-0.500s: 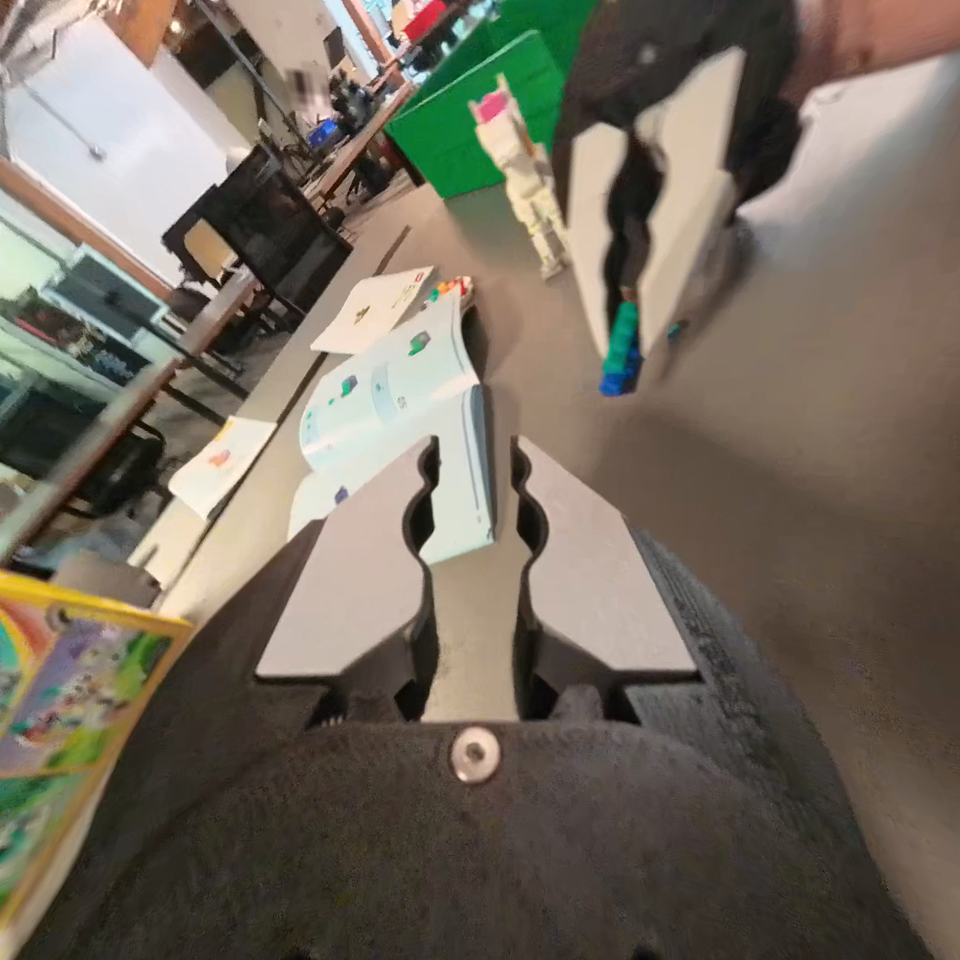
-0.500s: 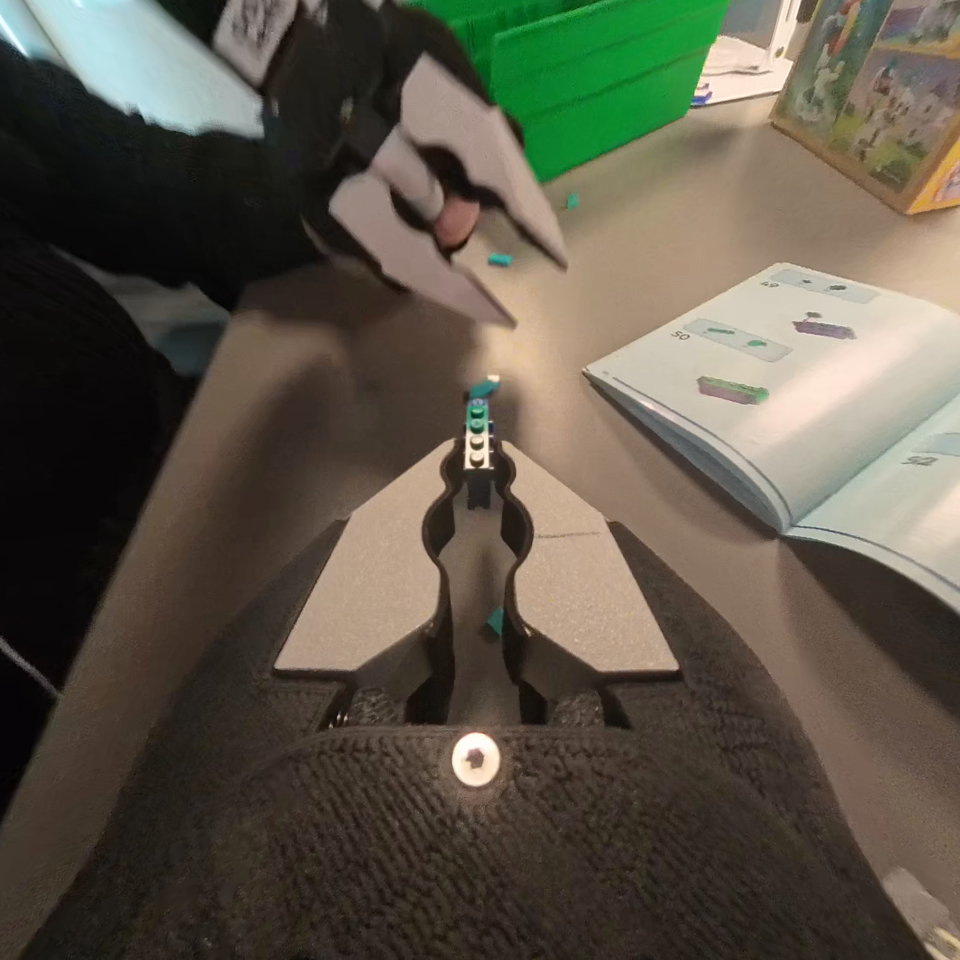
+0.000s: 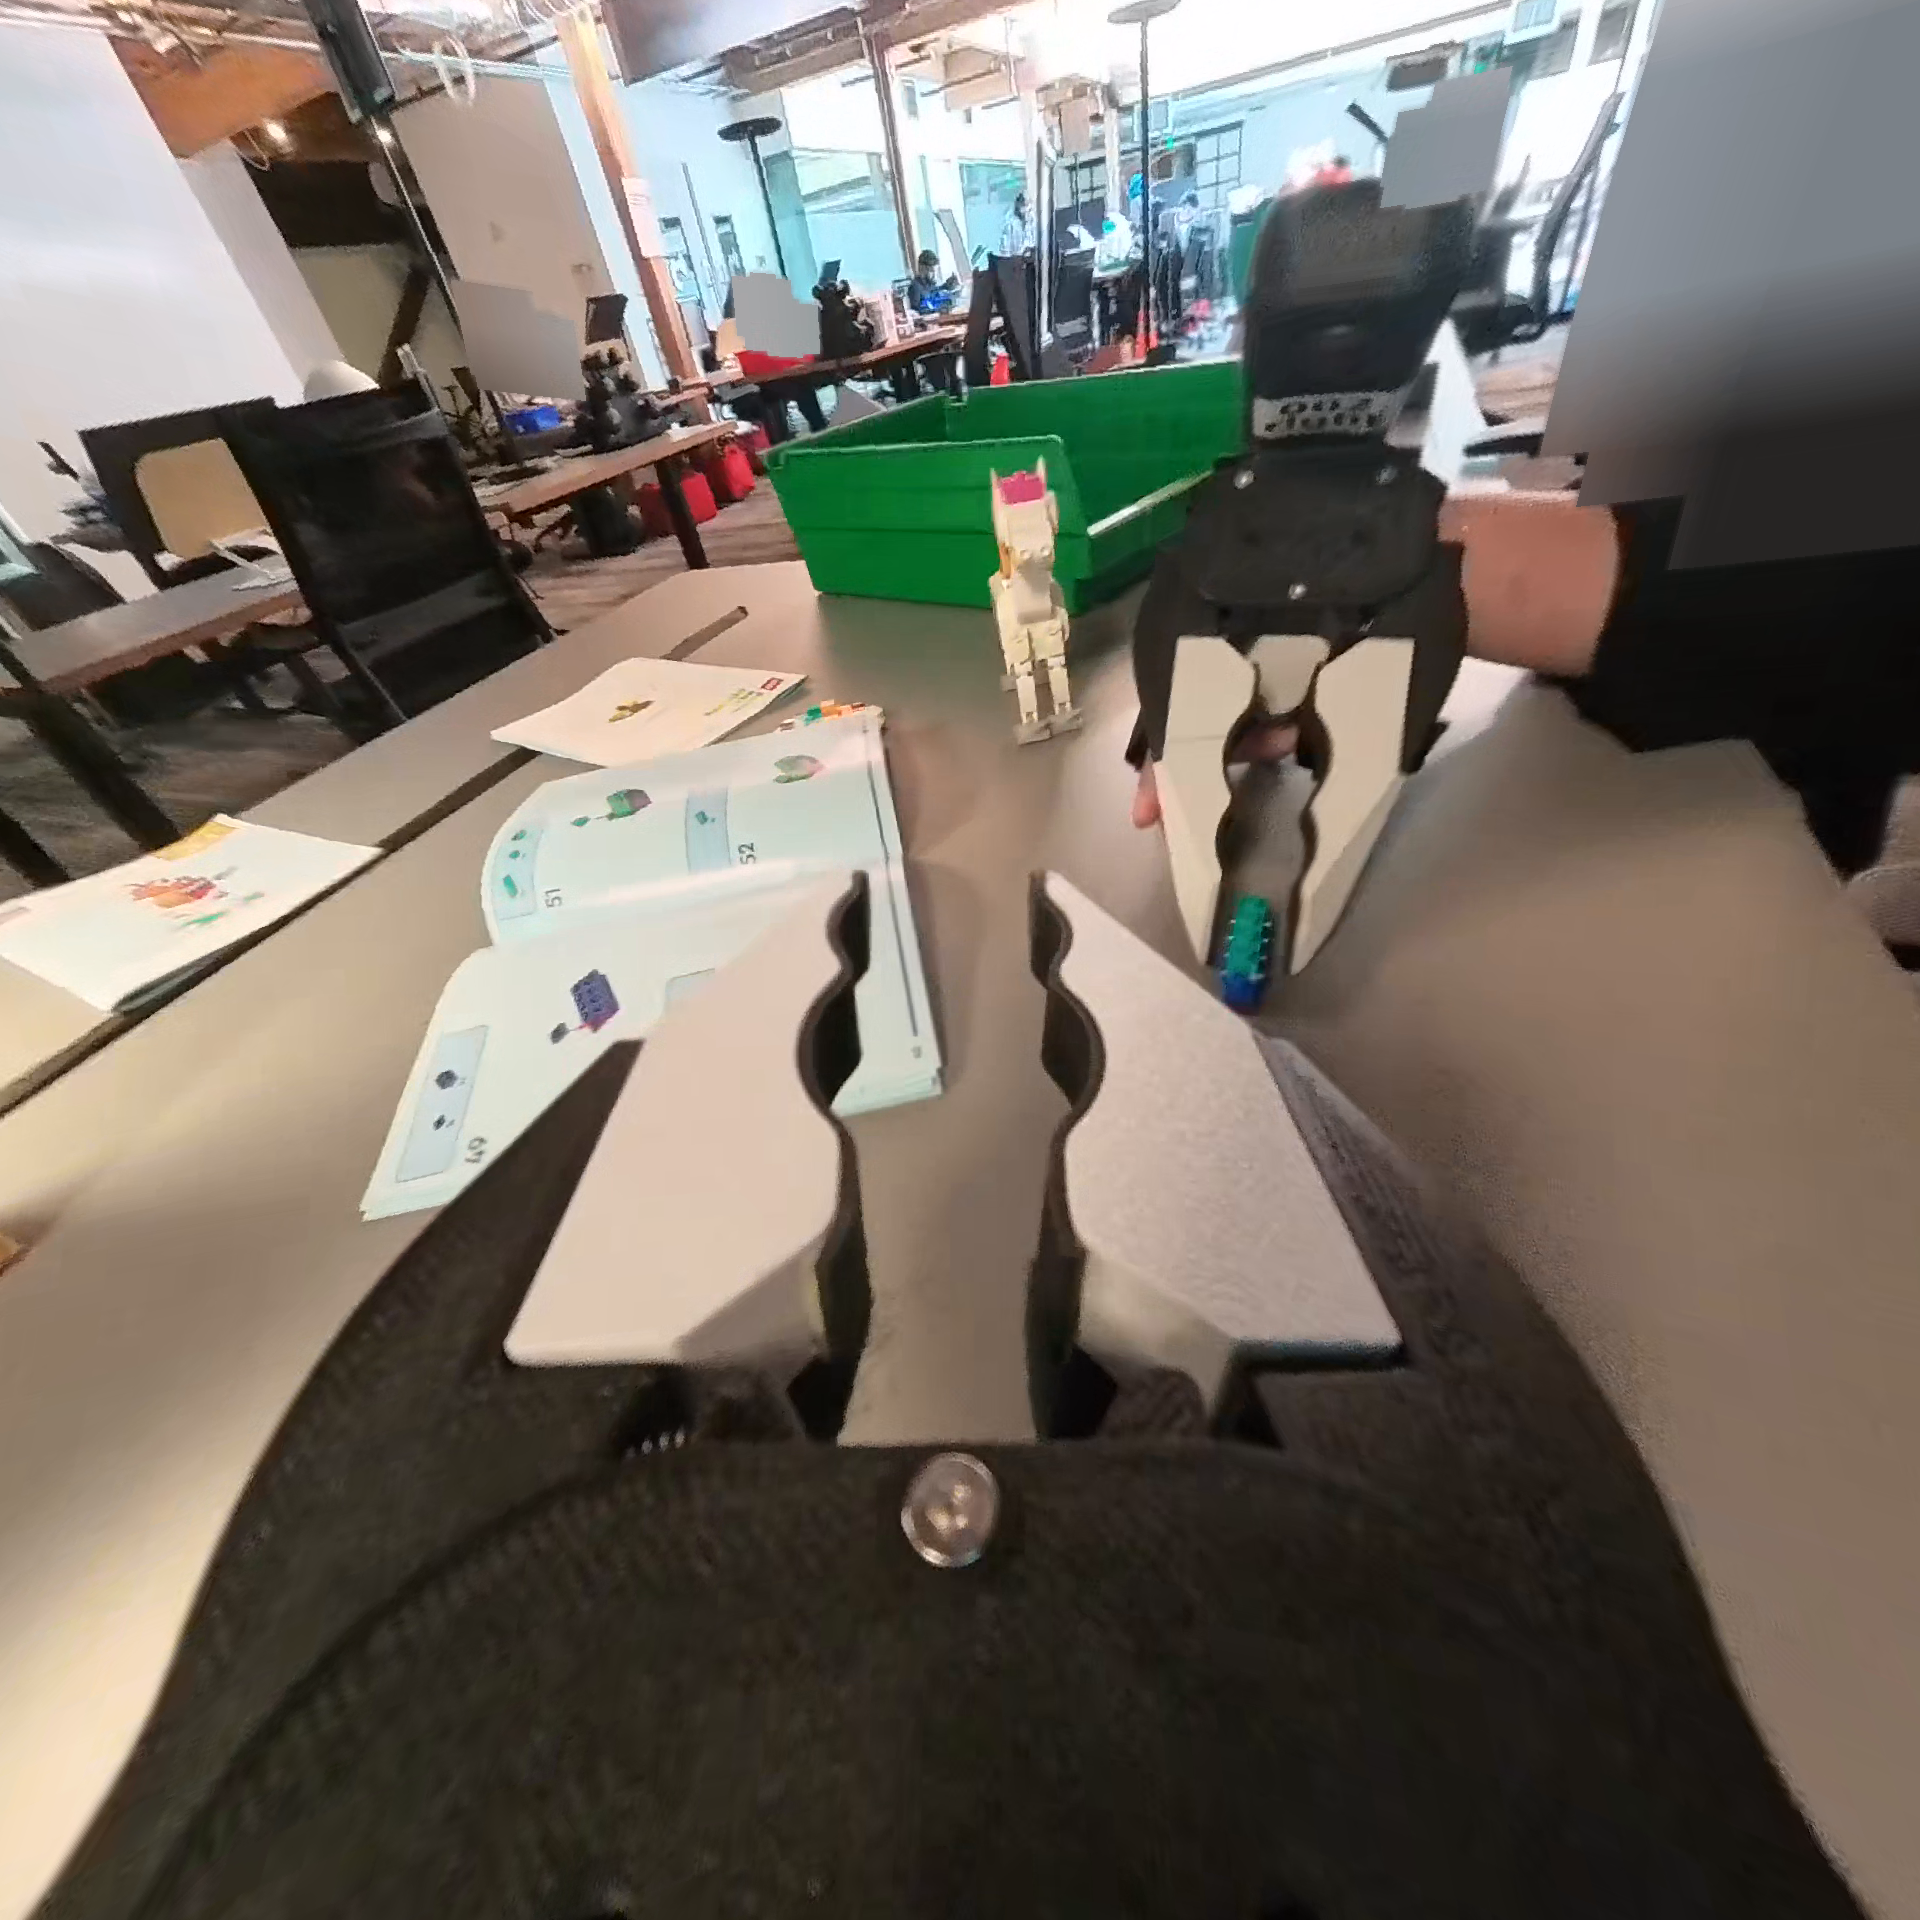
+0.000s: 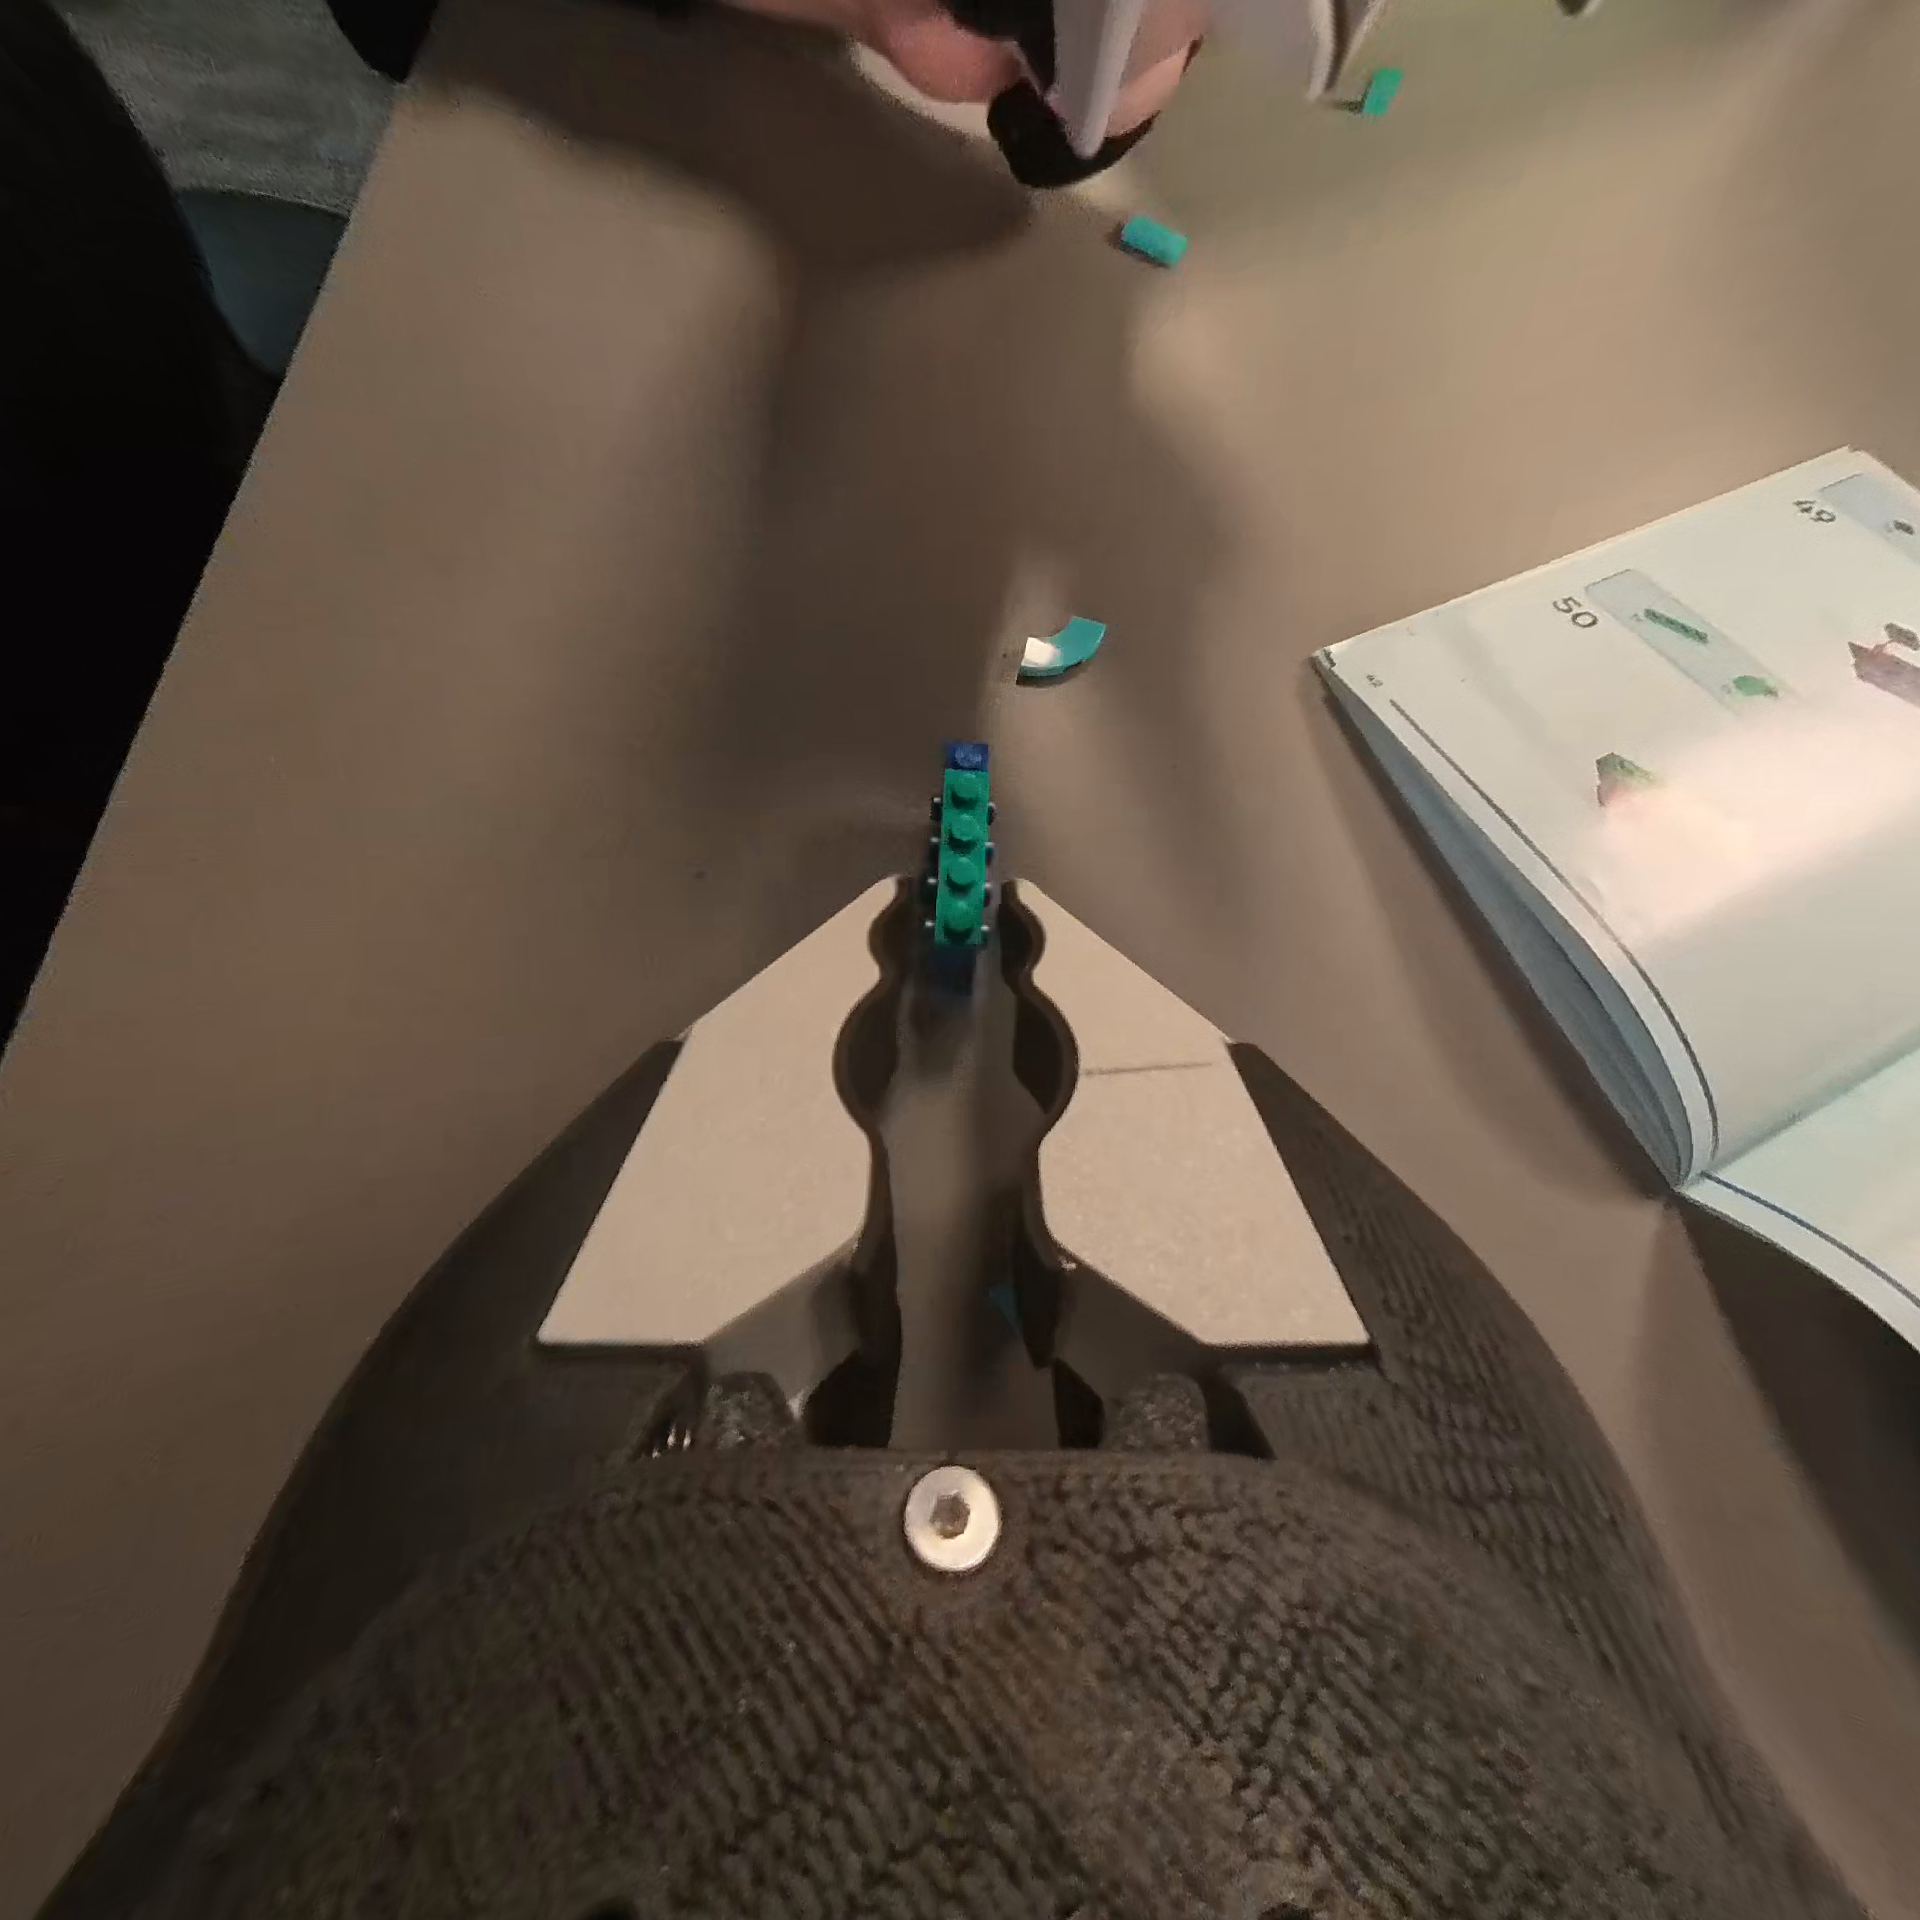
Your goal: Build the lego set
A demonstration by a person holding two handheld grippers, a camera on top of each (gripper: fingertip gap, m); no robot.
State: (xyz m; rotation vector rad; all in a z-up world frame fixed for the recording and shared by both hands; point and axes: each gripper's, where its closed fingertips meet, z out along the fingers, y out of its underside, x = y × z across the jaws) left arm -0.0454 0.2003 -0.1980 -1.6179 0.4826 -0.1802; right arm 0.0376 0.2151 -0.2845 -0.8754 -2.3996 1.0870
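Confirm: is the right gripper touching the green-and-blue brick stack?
Touching. The right wrist view shows the right gripper with fingertips closed against both sides of the green-and-blue brick stack.

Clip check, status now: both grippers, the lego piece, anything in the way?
Left gripper open, empty. Right gripper shut on green-and-blue lego stack, low over the table. Loose teal pieces ahead; open instruction booklet alongside.

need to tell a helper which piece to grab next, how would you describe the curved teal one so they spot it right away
On the grey table, look left of the open instruction booklet, just ahead of the green and blue brick stack pinched in the right tool. The curved teal piece lies there. Unlike the blocky teal bits farther off, it is arc-shaped with a white end.
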